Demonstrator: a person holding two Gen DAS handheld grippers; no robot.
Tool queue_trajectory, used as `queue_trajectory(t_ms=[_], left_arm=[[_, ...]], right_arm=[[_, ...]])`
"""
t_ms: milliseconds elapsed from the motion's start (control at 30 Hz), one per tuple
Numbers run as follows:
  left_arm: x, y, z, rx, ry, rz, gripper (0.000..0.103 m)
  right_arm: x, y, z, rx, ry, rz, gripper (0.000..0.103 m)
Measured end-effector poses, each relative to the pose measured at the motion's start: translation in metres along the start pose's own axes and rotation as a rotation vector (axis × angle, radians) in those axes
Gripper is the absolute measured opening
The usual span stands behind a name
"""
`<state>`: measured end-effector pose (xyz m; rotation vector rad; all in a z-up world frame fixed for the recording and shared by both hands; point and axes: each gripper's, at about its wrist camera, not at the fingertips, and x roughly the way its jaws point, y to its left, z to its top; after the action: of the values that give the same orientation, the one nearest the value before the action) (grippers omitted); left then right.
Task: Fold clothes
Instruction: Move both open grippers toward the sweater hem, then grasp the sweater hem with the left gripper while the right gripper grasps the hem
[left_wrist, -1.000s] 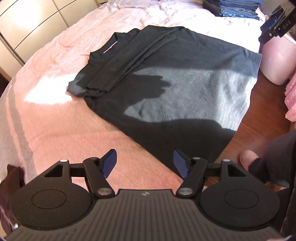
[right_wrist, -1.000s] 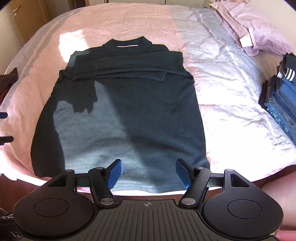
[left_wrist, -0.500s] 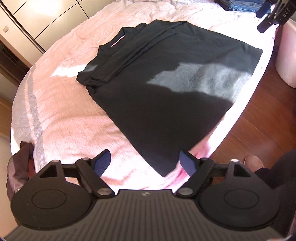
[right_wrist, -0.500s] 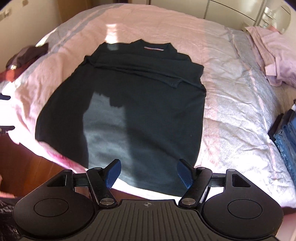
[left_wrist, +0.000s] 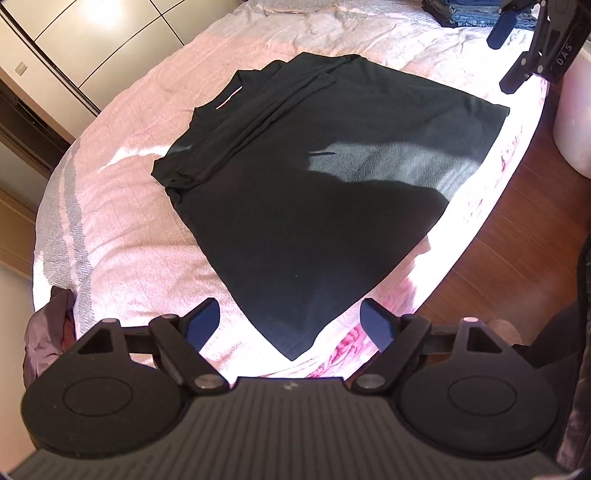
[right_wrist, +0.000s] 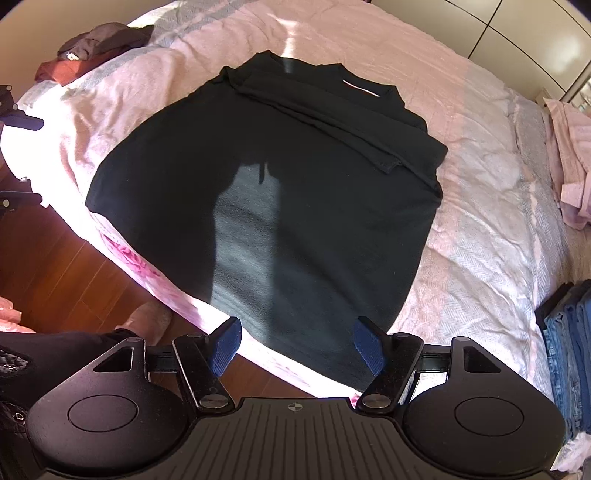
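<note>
A black long-sleeved sweater (left_wrist: 314, 184) (right_wrist: 277, 166) lies flat on the pink bed (left_wrist: 129, 221) (right_wrist: 480, 221). Both sleeves are folded across the chest below the collar, and the hem reaches the bed's near edge. My left gripper (left_wrist: 290, 310) hovers open above one hem corner, touching nothing. My right gripper (right_wrist: 298, 326) hovers open above the hem close to the other corner, with nothing between its pads. The right gripper (left_wrist: 511, 51) also shows at the top right of the left wrist view. The left gripper (right_wrist: 14, 160) also shows at the left edge of the right wrist view.
Folded jeans (right_wrist: 565, 350) are stacked at the bed's right side, with pale pink clothes (right_wrist: 569, 155) beyond them. Dark and red garments (right_wrist: 92, 44) lie at a far corner. Wooden floor (left_wrist: 517, 240) and a person's slippered foot (right_wrist: 147, 317) are beside the bed. A pale tub (left_wrist: 572, 129) stands on the floor.
My left gripper has drawn back along the bed edge until the hem corner lies below its fingers, and its jaws have widened. My right gripper has rolled, so the sweater now sits slanted.
</note>
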<state>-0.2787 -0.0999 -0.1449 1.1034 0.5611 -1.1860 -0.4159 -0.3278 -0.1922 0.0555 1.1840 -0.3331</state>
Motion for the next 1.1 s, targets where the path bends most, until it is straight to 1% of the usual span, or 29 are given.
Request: queue_trajectory(t_ms=[167,300,433,533,633,700,767,867,900,933,1000,1033,1100], left_arm=[[0.005,0.002,-0.002,0.015,0.020,0.001,0.081],[0.013,0.002,-0.006,0.025,0.030,0.002,0.081],[0.035,-0.012,-0.016,0.057,0.020,-0.001,0.081],[0.065,-0.038,-0.030,0.148,0.004,0.014,0.081],[0.099,-0.073,-0.049,0.332,-0.030,0.058,0.081],[0.121,-0.091,-0.059,0.414,-0.055,0.090,0.080],[0.140,-0.101,-0.063,0.451,-0.079,0.113,0.080],[0.160,-0.107,-0.060,0.457,-0.117,0.158,0.079],[0.163,-0.106,-0.057,0.452,-0.126,0.165,0.072],[0.162,-0.102,-0.054,0.437,-0.137,0.165,0.057],[0.153,-0.087,-0.043,0.394,-0.126,0.119,0.046],[0.148,-0.079,-0.038,0.371,-0.120,0.094,0.033],[0.133,-0.059,-0.025,0.317,-0.126,0.056,0.018]], right_arm=[[0.005,-0.001,0.003,0.005,0.006,0.011,0.070],[0.013,-0.003,0.005,0.000,0.012,0.003,0.070],[0.030,0.000,-0.004,-0.053,-0.001,-0.004,0.070],[0.050,0.006,-0.020,-0.104,-0.019,0.009,0.070],[0.069,0.012,-0.036,-0.154,-0.019,0.010,0.070],[0.079,0.015,-0.044,-0.170,-0.026,0.004,0.070],[0.086,0.016,-0.048,-0.177,-0.036,0.000,0.070],[0.096,0.016,-0.050,-0.194,-0.040,-0.014,0.070],[0.099,0.016,-0.050,-0.201,-0.041,-0.019,0.070],[0.099,0.016,-0.050,-0.206,-0.043,-0.021,0.070],[0.101,0.016,-0.050,-0.218,-0.047,-0.026,0.070],[0.101,0.017,-0.050,-0.223,-0.049,-0.029,0.070],[0.101,0.016,-0.050,-0.240,-0.060,-0.031,0.070]])
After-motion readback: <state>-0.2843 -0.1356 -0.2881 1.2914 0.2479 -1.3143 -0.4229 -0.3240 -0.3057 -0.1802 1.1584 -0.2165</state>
